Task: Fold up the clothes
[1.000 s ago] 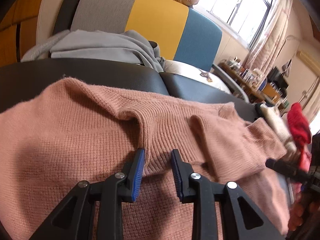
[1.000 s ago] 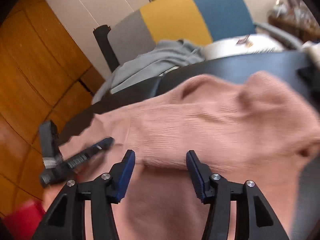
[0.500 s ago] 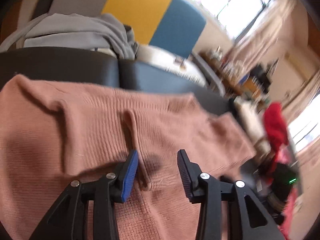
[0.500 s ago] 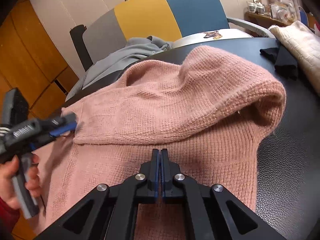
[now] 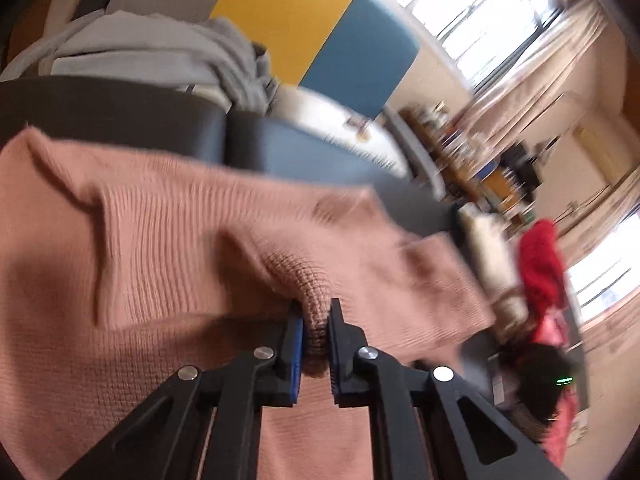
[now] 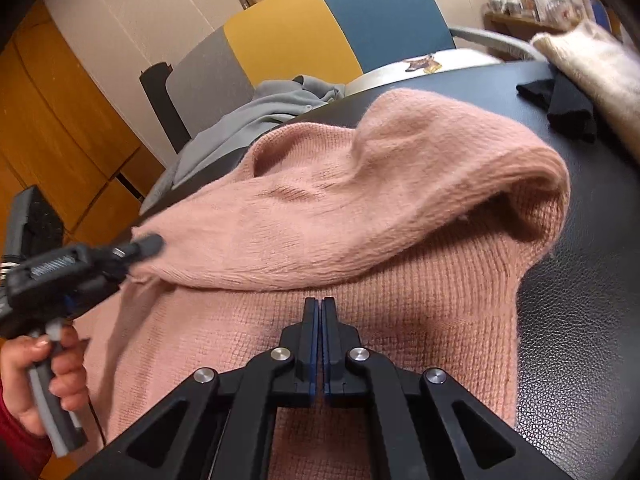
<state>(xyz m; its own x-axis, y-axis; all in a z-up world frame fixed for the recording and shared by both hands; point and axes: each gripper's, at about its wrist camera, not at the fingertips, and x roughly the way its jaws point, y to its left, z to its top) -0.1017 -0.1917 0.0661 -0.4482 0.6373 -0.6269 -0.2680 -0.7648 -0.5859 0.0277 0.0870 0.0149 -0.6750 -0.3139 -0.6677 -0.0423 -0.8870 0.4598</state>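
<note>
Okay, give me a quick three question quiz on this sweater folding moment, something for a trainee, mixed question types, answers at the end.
1. True or false: the left gripper has a bunch of the pink sweater between its pads.
2. Which lies on the black table past the sweater's far right? A) a black cloth B) a green towel C) a blue cup
3. Fill in: the right gripper is ____ with its tips over the sweater's lower layer.

Key:
1. True; the knit bulges between the closing jaws.
2. A, the black cloth, beside a cream knit.
3. Shut.
</note>
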